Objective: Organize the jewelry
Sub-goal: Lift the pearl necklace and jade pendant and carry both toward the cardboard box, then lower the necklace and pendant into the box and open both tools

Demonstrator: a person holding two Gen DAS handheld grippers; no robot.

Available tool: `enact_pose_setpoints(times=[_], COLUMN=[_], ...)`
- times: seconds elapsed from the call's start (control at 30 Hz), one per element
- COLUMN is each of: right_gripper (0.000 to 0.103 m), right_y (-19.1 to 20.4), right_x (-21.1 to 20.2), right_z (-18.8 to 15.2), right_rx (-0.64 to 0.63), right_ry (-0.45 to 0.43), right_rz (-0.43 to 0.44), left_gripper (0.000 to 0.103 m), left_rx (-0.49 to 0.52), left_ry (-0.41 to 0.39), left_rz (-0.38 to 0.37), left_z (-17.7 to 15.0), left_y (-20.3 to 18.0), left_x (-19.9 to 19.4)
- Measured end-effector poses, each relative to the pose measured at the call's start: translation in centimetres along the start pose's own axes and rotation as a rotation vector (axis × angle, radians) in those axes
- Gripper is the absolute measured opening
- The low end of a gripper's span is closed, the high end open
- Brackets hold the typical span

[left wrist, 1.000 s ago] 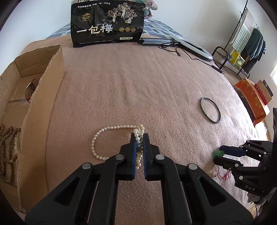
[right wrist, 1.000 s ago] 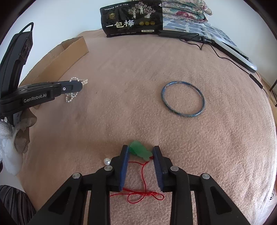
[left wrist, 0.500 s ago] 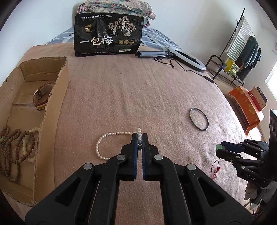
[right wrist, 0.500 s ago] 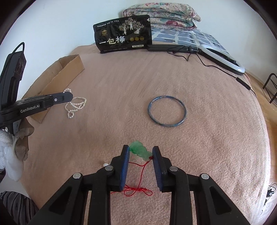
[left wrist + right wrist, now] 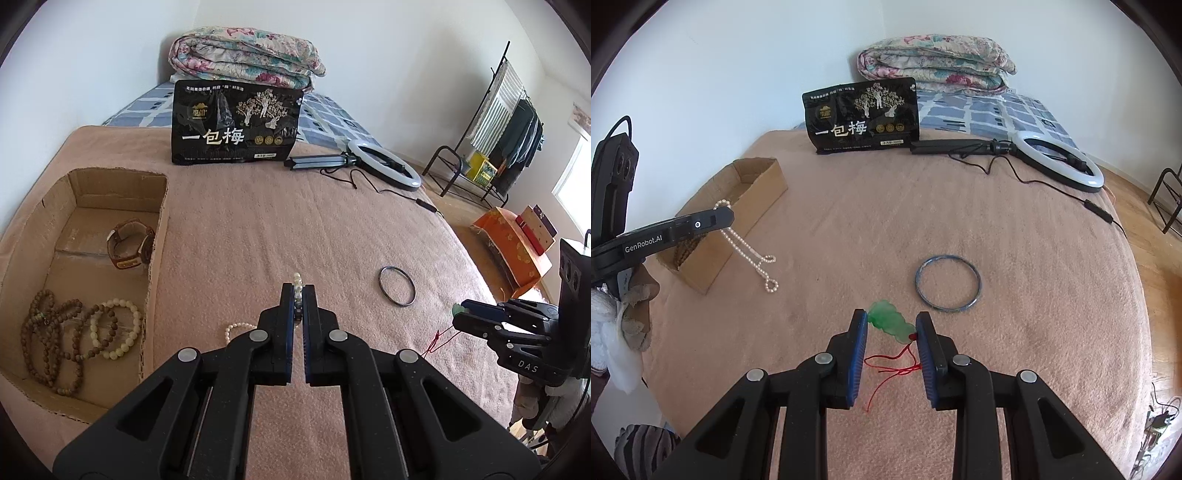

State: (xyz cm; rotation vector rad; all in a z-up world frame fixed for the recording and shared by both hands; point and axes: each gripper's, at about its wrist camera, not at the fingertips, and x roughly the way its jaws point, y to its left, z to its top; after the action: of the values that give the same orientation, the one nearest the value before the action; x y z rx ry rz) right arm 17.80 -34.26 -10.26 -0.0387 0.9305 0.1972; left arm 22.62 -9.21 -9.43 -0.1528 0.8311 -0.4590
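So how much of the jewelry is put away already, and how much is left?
Done: a watch and bead bracelets lie in the cardboard box. In hand: the left gripper holds the pearl necklace, partly lifted, and the right gripper pinches the green pendant. Left: the blue bangle lies on the blanket.

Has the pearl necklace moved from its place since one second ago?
Yes. The pearl necklace, shut in the left gripper, has been lifted: it now hangs above the blanket, only its lower loops touching, beside the cardboard box.
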Motion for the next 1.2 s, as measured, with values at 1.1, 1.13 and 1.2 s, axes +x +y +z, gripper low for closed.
enact_pose_setpoints(times=[1.1, 1.13, 1.2], right_gripper=[0.027, 0.027, 0.027], right_y=[13.0, 13.5, 14.6], right_x=[-1.9, -1.8, -1.5], right_z=[8.6, 8.8, 9.2], right_rx=[-0.175, -0.180, -0.191], right_ry=[-0.115, -0.116, -0.118], right_rz=[0.115, 0.122, 0.135], left_gripper=[0.001, 0.001, 0.001], left_rx=[0.031, 0.030, 0.029], left_ry=[-0.255, -0.255, -0.253], left_rz=[0.066, 0.074, 0.087], left_z=[9.7, 9.9, 10.1], left_y=[6.9, 7.3, 8.1], left_x=[-13.4, -13.4, -13.4])
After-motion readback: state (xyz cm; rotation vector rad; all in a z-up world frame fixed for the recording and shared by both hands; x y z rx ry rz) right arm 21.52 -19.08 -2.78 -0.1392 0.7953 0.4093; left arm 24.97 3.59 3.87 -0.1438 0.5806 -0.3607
